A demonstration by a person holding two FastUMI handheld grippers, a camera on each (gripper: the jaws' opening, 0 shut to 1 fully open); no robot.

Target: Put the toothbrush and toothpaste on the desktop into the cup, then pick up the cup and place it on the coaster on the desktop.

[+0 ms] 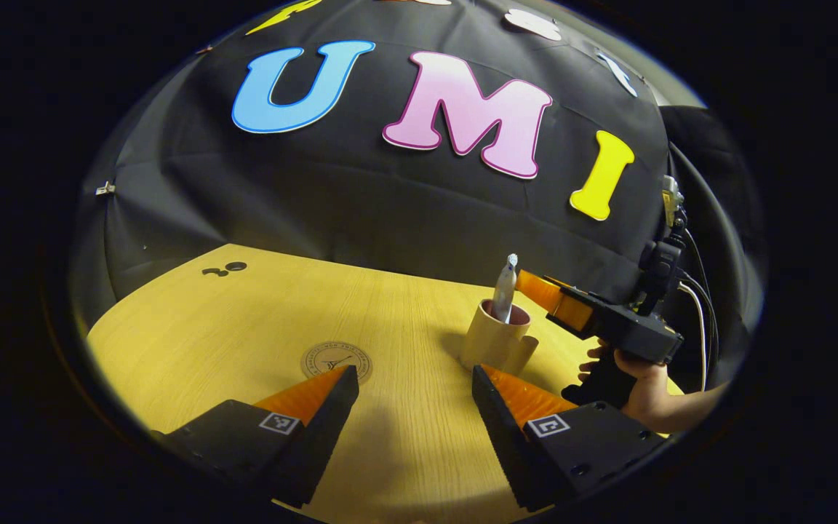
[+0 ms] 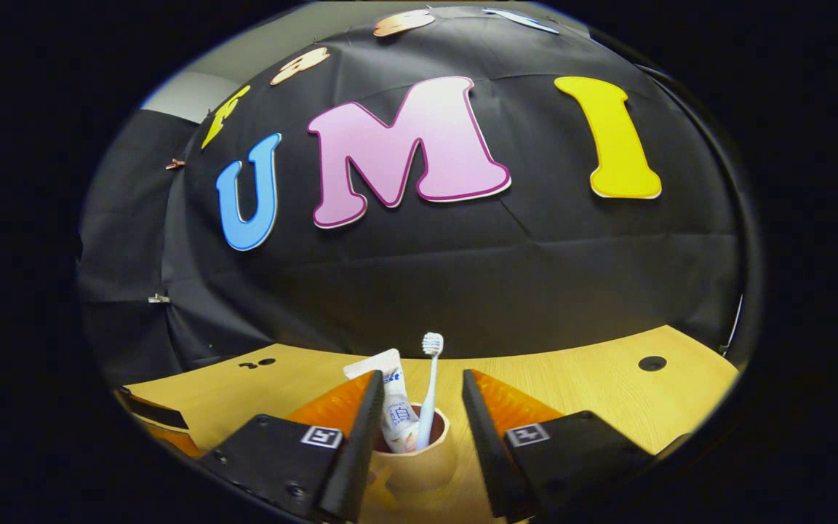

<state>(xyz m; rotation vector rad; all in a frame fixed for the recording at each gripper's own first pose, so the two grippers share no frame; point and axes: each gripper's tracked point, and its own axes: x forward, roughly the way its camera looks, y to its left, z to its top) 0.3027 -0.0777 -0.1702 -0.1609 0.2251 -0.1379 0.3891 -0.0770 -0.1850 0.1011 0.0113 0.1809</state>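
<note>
The cup [image 2: 412, 458] stands upright on the desk, toothbrush [image 2: 430, 393] and toothpaste [image 2: 393, 404] inside. The right gripper [image 2: 415, 407] straddles it, jaws spread (not yet pinching). The left gripper [image 1: 412, 397], also spread, hovers nearer the coaster [image 1: 336, 362].

My left gripper [image 1: 413, 393] has two wedge-shaped fingers [image 1: 317, 397] on black housings, each bearing a square black-and-white marker behind the finger and recessed screws. My right gripper [image 2: 414, 407] is built alike; the left gripper view shows black and white cables behind its body.
</note>
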